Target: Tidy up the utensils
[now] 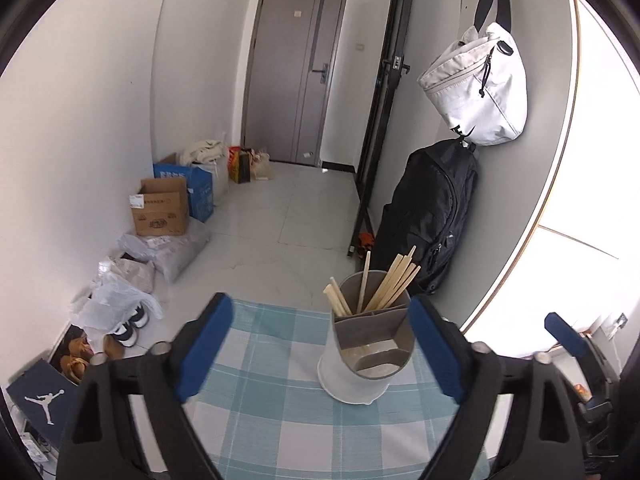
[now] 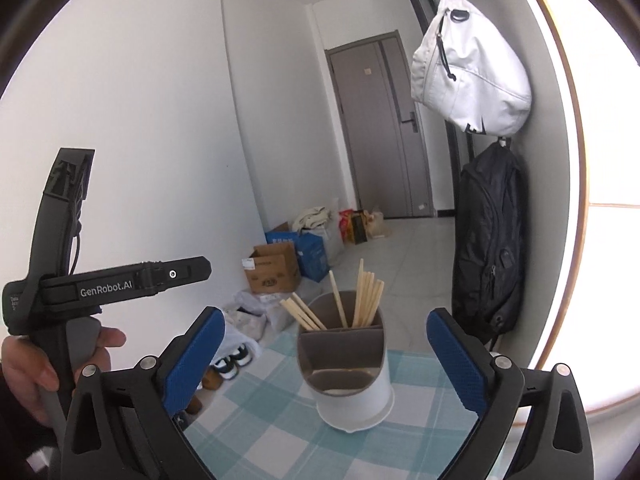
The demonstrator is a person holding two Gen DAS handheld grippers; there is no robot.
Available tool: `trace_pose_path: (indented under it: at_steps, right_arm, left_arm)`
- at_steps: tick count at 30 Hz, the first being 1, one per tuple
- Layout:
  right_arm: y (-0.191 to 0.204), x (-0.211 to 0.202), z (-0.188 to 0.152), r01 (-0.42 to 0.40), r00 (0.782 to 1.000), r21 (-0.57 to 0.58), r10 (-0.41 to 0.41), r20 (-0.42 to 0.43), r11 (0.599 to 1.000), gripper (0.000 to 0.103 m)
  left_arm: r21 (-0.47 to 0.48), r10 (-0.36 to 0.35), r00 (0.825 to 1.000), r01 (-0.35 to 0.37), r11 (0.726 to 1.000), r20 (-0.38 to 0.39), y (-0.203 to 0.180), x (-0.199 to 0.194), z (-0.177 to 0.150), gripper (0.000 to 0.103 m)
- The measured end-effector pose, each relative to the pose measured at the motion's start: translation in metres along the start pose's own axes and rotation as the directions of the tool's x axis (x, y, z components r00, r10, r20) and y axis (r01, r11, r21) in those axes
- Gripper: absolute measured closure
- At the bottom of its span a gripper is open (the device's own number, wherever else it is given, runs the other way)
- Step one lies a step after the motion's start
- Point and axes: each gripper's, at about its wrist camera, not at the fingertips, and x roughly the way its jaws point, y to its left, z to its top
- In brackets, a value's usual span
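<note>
A white utensil holder with a grey divided insert stands on the blue-and-white checked tablecloth. Several wooden chopsticks stick up from its far compartments; the near compartments look empty. My left gripper is open with nothing between its blue pads, and the holder stands just ahead, close to the right-hand finger. In the right wrist view the holder and chopsticks sit ahead of my open right gripper, apart from both pads. A hand holds the left gripper's black body at the left.
The table's far edge lies just behind the holder, with tiled floor beyond. A black backpack and a white bag hang on the right wall. Cardboard boxes, plastic bags and shoes line the left wall. A grey door stands at the back.
</note>
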Motion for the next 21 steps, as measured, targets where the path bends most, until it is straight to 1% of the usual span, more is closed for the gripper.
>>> trace_pose_path:
  at_steps: [5, 9, 12, 16, 21]
  right_arm:
    - [0.001, -0.012, -0.011, 0.003, 0.999, -0.011, -0.002, 0.039, 1.0, 0.0]
    - [0.001, -0.018, -0.021, 0.005, 0.998, -0.009, -0.004, 0.055, 1.0, 0.0]
    - [0.001, -0.022, -0.031, 0.009, 0.998, -0.018, -0.008, 0.066, 1.0, 0.0]
    - [-0.001, -0.022, -0.042, 0.022, 0.996, -0.024, -0.02, 0.083, 0.999, 0.0]
    - [-0.004, -0.015, -0.056, 0.017, 0.998, -0.02, -0.016, 0.059, 1.0, 0.0]
  left_arm:
    - [0.024, 0.009, 0.998, -0.01, 1.0, 0.067, 0.001, -0.014, -0.014, 0.011]
    - [0.011, 0.012, 0.995, -0.013, 1.0, 0.103, 0.006, -0.018, -0.021, 0.011]
    - [0.003, 0.019, 0.993, -0.019, 1.0, 0.115, 0.009, -0.016, -0.028, 0.011]
    - [0.022, 0.041, 0.99, -0.044, 0.999, 0.139, 0.009, -0.01, -0.042, 0.011]
    - [0.019, 0.055, 0.99, -0.058, 0.998, 0.131, 0.011, 0.005, -0.058, 0.011]
